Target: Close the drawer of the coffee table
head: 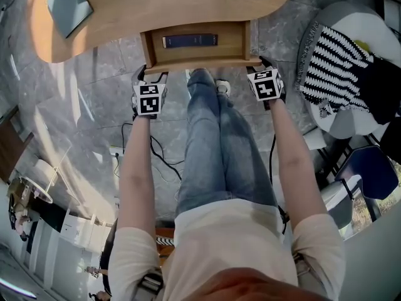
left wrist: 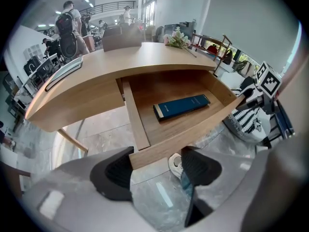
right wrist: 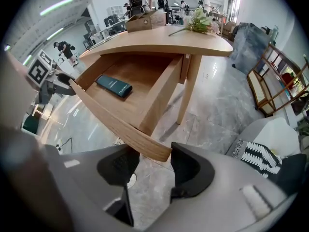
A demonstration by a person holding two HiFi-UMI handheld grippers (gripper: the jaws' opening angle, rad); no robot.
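Head view has the drawer of the coffee-table desk pulled right out, blue book lying flat inside, so nothing's closed yet imo; left gripper and right gripper sit at the two ends of the front panel, fingers spread wide on both, a panel corner between them, not clamped as far as I can see; whole push left to do; slot under the top looks clear, striped throw well off to the right.

Steep overhead and two close views share drawer.
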